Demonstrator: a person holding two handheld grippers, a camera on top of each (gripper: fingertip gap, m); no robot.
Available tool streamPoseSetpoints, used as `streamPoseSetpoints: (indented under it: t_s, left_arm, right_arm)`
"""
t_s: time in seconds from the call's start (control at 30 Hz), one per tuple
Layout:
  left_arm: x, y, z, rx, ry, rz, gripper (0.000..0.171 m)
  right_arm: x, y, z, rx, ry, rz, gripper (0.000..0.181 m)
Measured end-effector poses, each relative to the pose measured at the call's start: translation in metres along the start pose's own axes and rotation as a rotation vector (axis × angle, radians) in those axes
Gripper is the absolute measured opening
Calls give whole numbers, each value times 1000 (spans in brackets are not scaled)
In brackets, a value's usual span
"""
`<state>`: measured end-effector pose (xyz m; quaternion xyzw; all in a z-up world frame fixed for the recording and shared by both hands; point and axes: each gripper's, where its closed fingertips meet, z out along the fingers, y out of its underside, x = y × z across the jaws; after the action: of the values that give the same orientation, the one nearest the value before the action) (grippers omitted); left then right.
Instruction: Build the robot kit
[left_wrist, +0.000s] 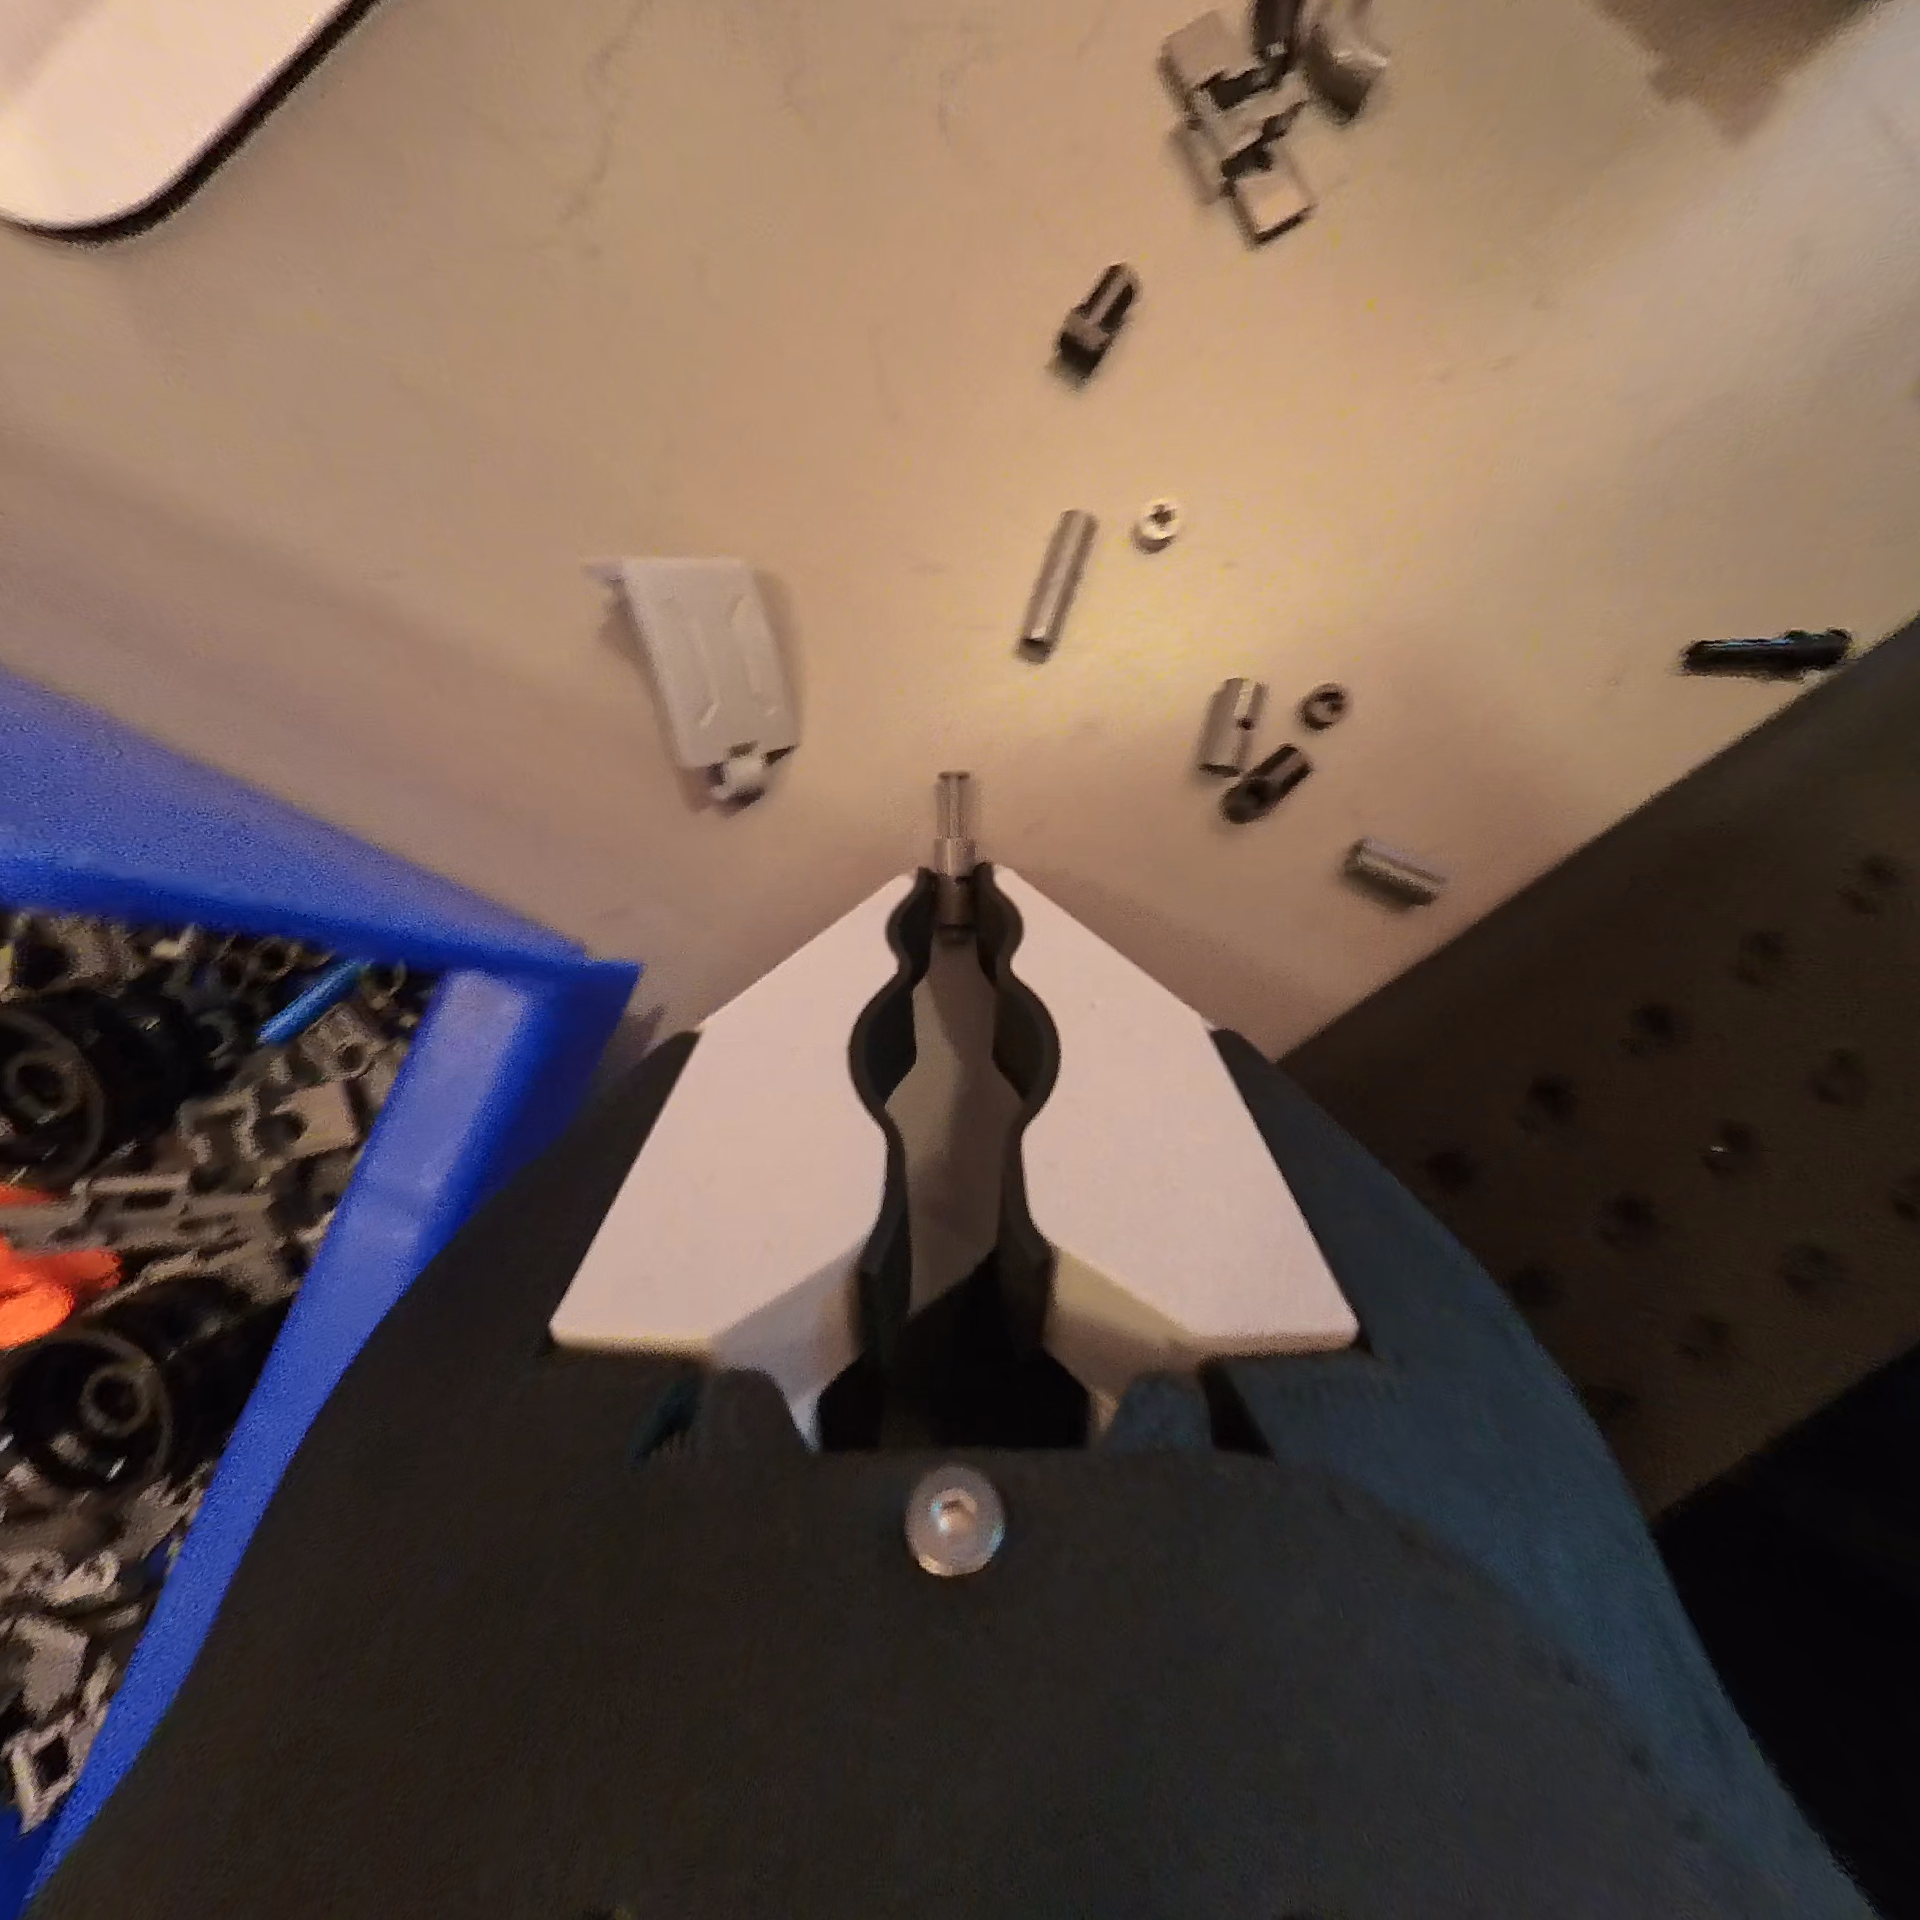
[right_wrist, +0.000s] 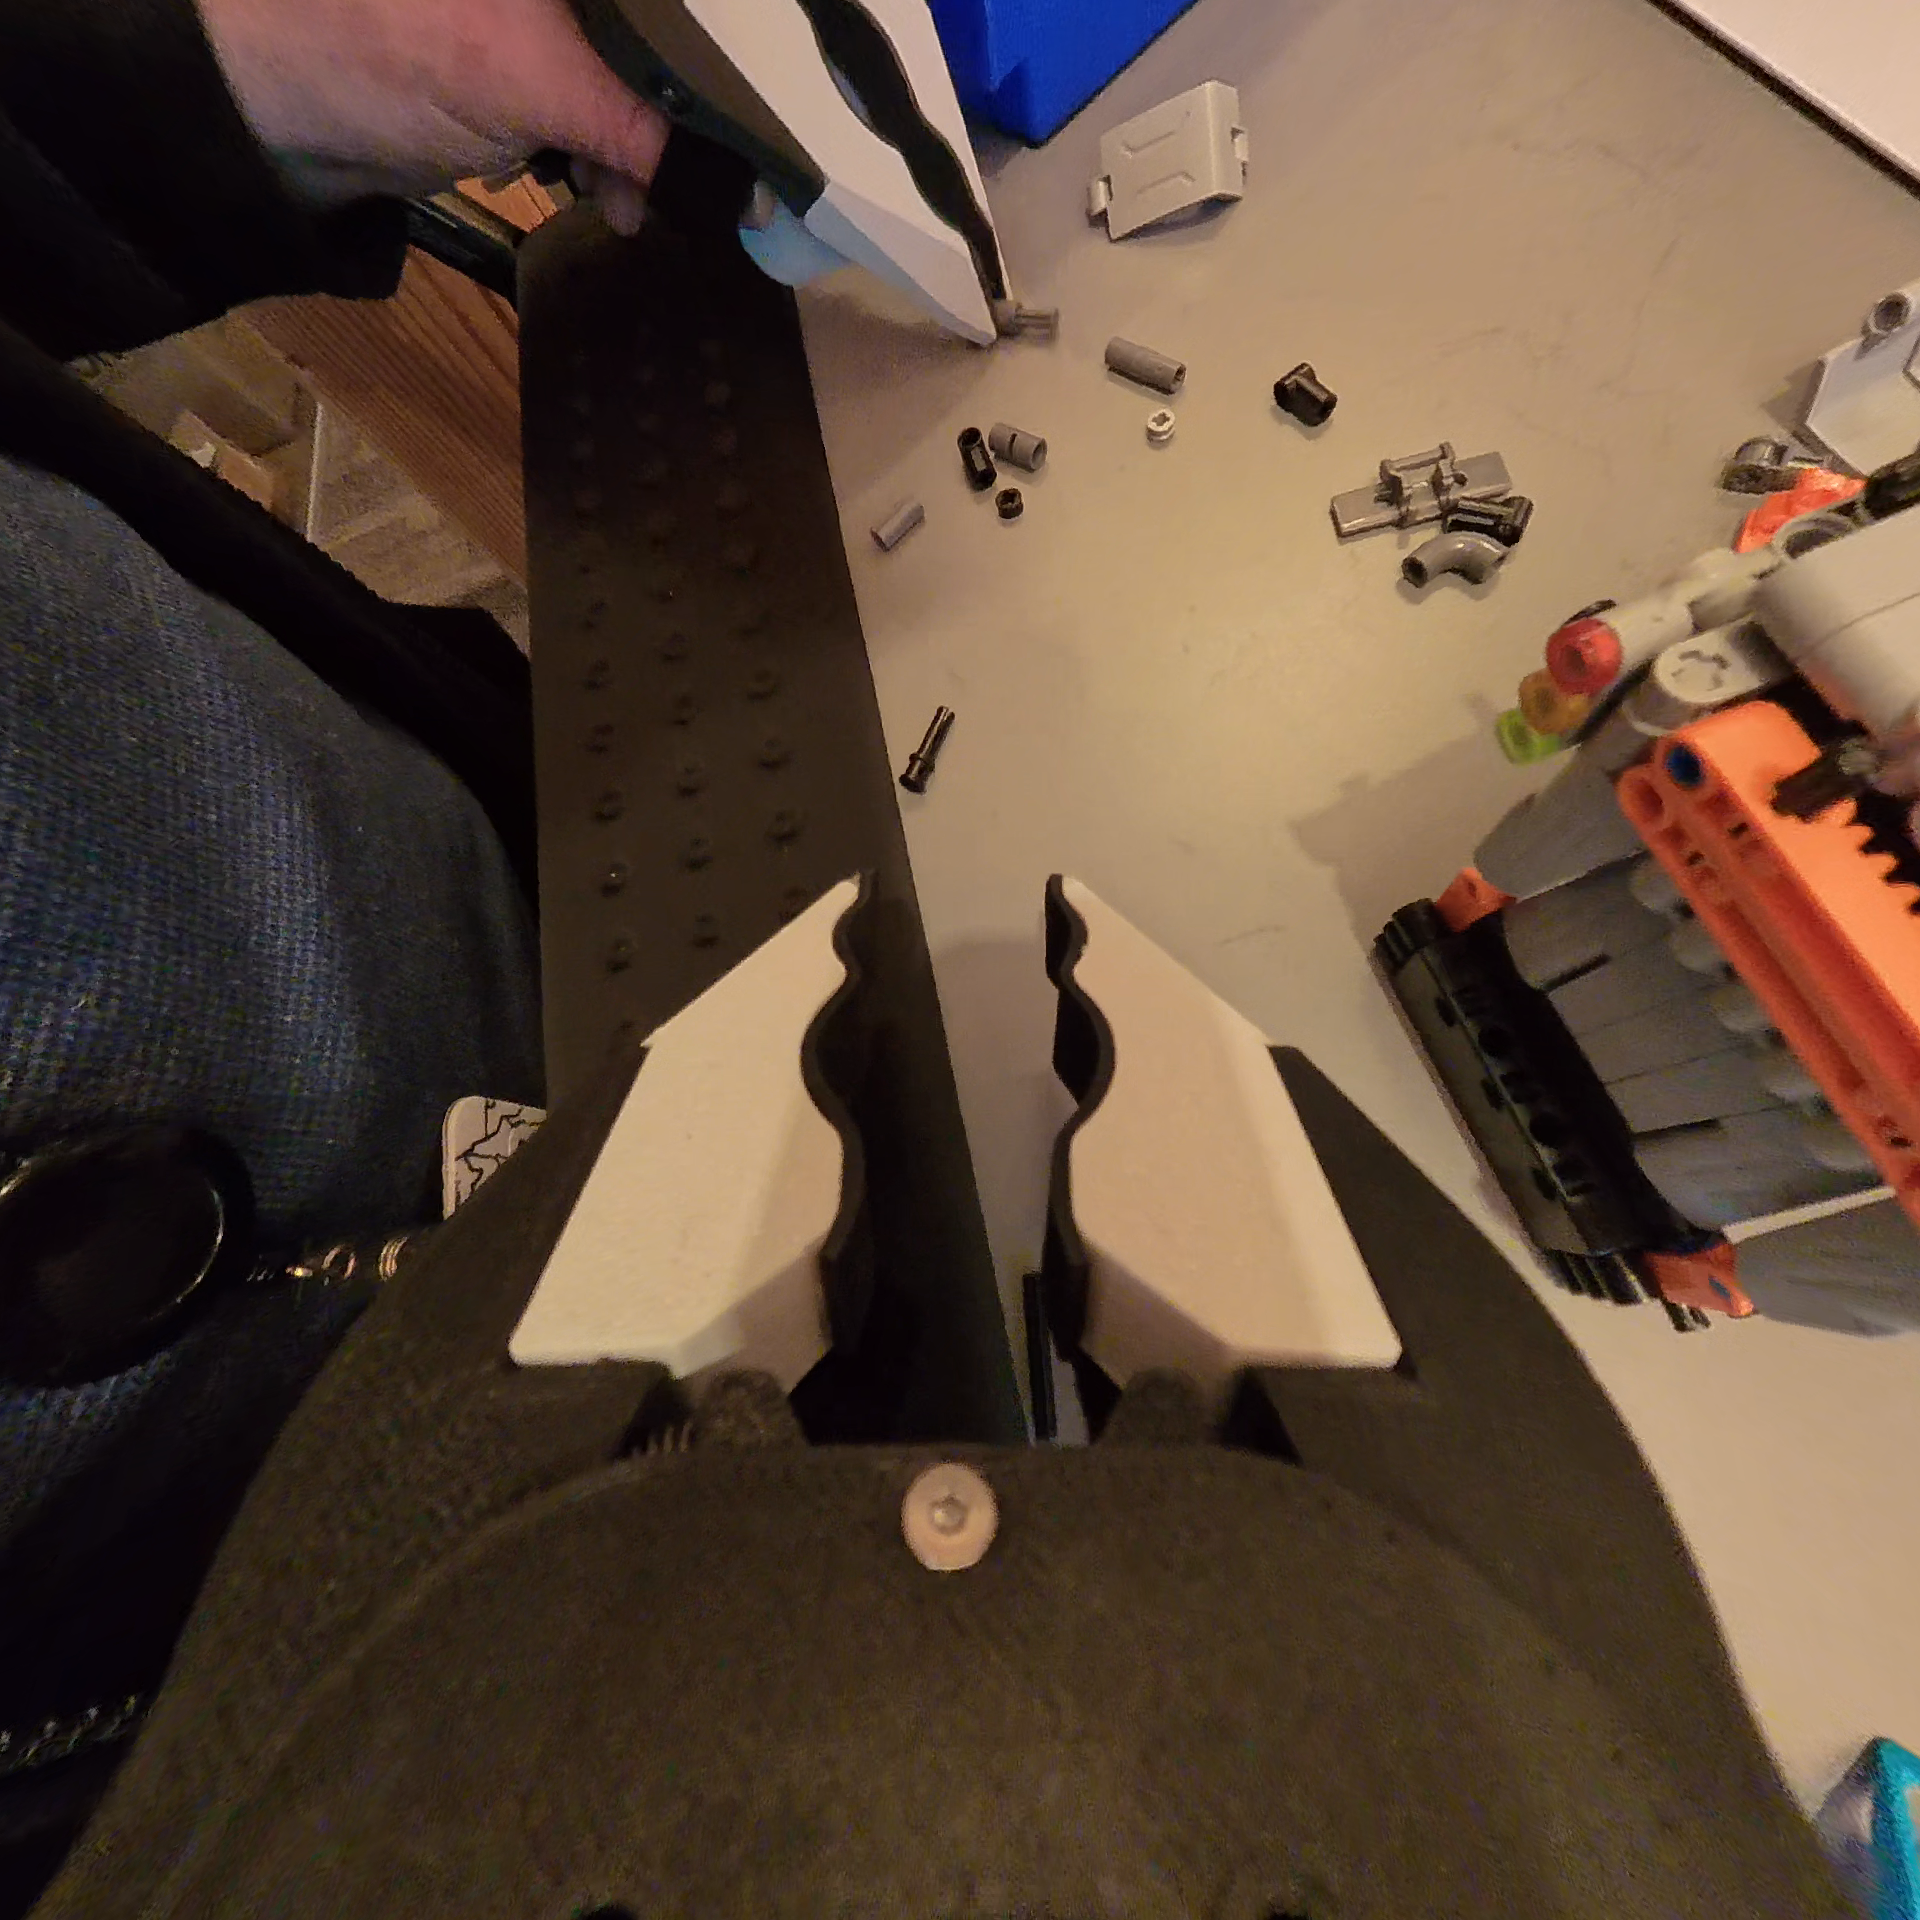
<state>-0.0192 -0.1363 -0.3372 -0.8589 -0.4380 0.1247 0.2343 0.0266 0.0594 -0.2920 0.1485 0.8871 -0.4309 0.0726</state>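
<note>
Grey bench (left_wrist: 436, 436) carries scattered small parts. Left tool (left_wrist: 954, 883) is clenched on a grey pin (left_wrist: 953, 826) at its tips, low over the bench near a grey panel (left_wrist: 717, 665) and beside a blue bin (left_wrist: 343, 1226) of parts. Right tool (right_wrist: 956, 894) is released and holds nothing; it hovers over the bench edge and a black perforated strip (right_wrist: 665, 582). An orange-and-grey model (right_wrist: 1704, 935) sits to its right. A black pin (right_wrist: 927, 748) lies ahead of it.
</note>
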Motion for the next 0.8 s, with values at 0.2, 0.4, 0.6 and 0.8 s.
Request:
streamPoseSetpoints:
  t_s: [0.2, 0.4, 0.6, 0.8]
  left_arm:
    - [36, -15, 6, 28, 134, 75, 25]
    - [35, -11, 0, 29, 143, 48, 29]
    - [46, -11, 5, 27, 154, 131, 8]
    - [43, -19, -3, 54, 88, 210, 6]
  right_arm:
    - [-6, -1, 11, -24, -6, -13, 30]
    - [-8, 2, 11, -36, 0, -17, 30]
    - [-5, 8, 4, -37, 20, 1, 29]
    - [-7, -9, 7, 18, 31, 8, 27]
